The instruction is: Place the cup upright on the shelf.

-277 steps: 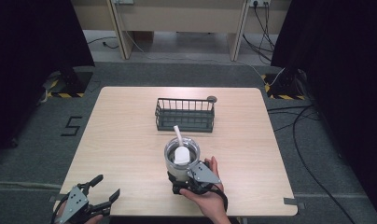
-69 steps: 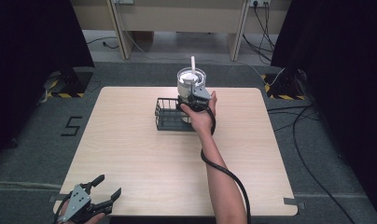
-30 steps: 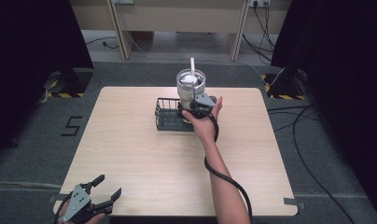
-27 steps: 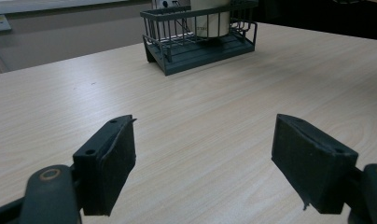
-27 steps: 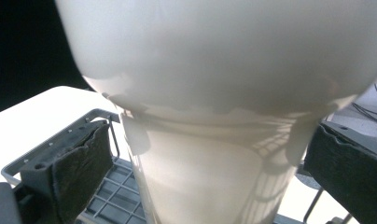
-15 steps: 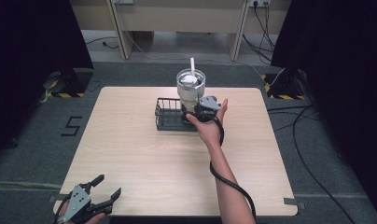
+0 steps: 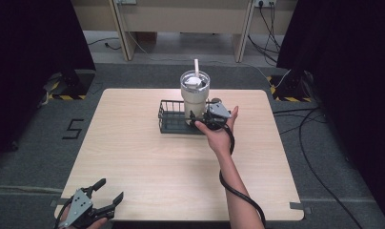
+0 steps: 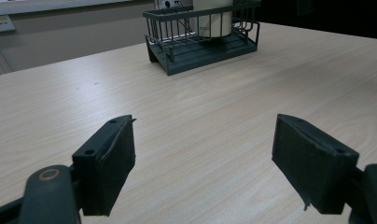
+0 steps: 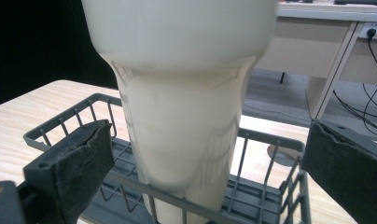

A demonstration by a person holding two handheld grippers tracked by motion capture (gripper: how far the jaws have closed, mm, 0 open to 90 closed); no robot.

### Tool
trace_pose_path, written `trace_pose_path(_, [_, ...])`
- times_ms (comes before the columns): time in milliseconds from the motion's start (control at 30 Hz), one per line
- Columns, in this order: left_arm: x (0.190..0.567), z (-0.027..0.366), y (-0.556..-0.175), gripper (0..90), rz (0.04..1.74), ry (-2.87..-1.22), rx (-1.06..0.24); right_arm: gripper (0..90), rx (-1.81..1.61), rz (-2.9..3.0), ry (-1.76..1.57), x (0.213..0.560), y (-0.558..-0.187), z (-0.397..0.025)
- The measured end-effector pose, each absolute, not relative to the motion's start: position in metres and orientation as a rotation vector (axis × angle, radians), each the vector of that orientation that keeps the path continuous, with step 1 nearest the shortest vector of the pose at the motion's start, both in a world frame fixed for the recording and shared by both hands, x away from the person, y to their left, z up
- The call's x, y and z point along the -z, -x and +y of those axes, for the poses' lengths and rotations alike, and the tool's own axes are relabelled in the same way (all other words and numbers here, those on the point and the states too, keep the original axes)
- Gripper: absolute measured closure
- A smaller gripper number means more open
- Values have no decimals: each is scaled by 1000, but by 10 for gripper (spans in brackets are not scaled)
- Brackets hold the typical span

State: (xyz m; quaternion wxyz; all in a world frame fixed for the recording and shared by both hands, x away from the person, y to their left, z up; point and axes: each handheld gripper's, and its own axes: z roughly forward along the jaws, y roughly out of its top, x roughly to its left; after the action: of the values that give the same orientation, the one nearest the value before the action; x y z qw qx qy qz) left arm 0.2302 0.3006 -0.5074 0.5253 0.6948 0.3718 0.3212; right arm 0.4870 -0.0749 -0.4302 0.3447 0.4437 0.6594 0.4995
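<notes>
Cup: a cream cup (image 9: 182, 107) stood upright inside the wire basket (image 9: 266, 186), straight ahead of the right gripper (image 9: 200, 172) and between its two jaws, with a gap on each side.
Cup from above: the cup (image 7: 194, 98) rose well over the basket (image 7: 174, 117), with a lid and a white straw (image 7: 197, 67) on top; it sat at the basket's end nearest the right gripper (image 7: 210, 116).
Right gripper: spread wide, jaws on either side of the cup's narrow lower part and not pressing it, level with the basket's near rim.
Right hand: the hand (image 7: 219, 131) held the gripper just beside the basket, on the person's side of it, with a black cable looped down along the forearm.
Basket: dark grey wire, oblong, resting flat on the table (image 7: 147, 157) toward its far edge; the part away from the right gripper held nothing.
Left gripper: the left gripper (image 7: 93, 202) lay at the table's near edge, well apart from the cup and basket, jaws spread with only bare wood between them.
Ahead of left gripper: the basket (image 8: 203, 39) with the cup's base (image 8: 214, 23) stood far off across the table, up and a little right of its open jaws.
Small disc: a dark round disc (image 9: 280, 154) lay on the table just beyond the basket, past the right gripper.
</notes>
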Motion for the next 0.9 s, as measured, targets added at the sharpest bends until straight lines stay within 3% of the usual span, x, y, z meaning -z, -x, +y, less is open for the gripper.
trace_pose_path(900, [508, 301, -230, 206, 898, -1662, -771, 36, -1283, 1718, -1174, 435, -451, -105])
